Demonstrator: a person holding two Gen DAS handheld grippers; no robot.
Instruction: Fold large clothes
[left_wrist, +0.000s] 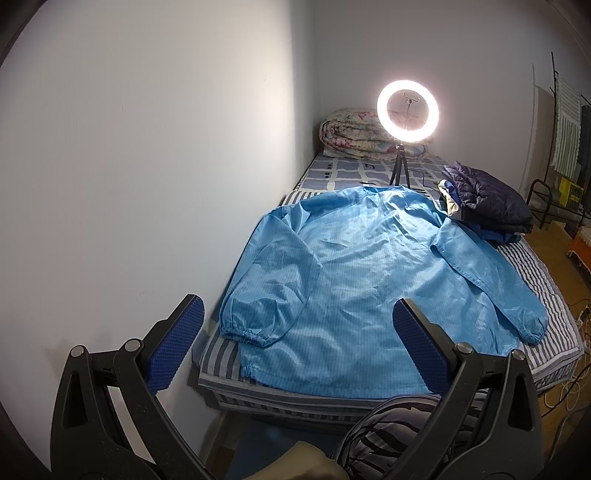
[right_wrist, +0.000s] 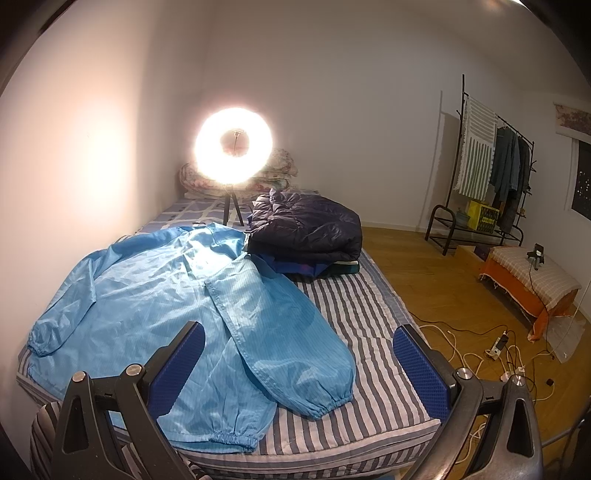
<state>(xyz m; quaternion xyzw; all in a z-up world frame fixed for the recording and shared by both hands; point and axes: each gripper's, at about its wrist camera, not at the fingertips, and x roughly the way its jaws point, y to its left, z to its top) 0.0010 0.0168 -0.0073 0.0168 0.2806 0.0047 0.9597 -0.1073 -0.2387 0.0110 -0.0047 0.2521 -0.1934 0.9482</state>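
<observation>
Both tools (left_wrist: 297, 334) (right_wrist: 299, 360) gape above blue jacket (left_wrist: 354, 280).

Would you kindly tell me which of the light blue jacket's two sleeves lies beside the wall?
The sleeve on the jacket's wall side, its elastic cuff near the mattress corner. The other sleeve stretches over the striped mattress toward the room's open floor.

The right gripper (right_wrist: 299, 354) is hovering at the lower centre of the frame, jaws spread wide, holding nothing. The blue jacket (right_wrist: 177, 295) is lying flat on the striped bed (right_wrist: 369, 332) at left. A ring light (right_wrist: 233, 146) is glowing at upper centre.
</observation>
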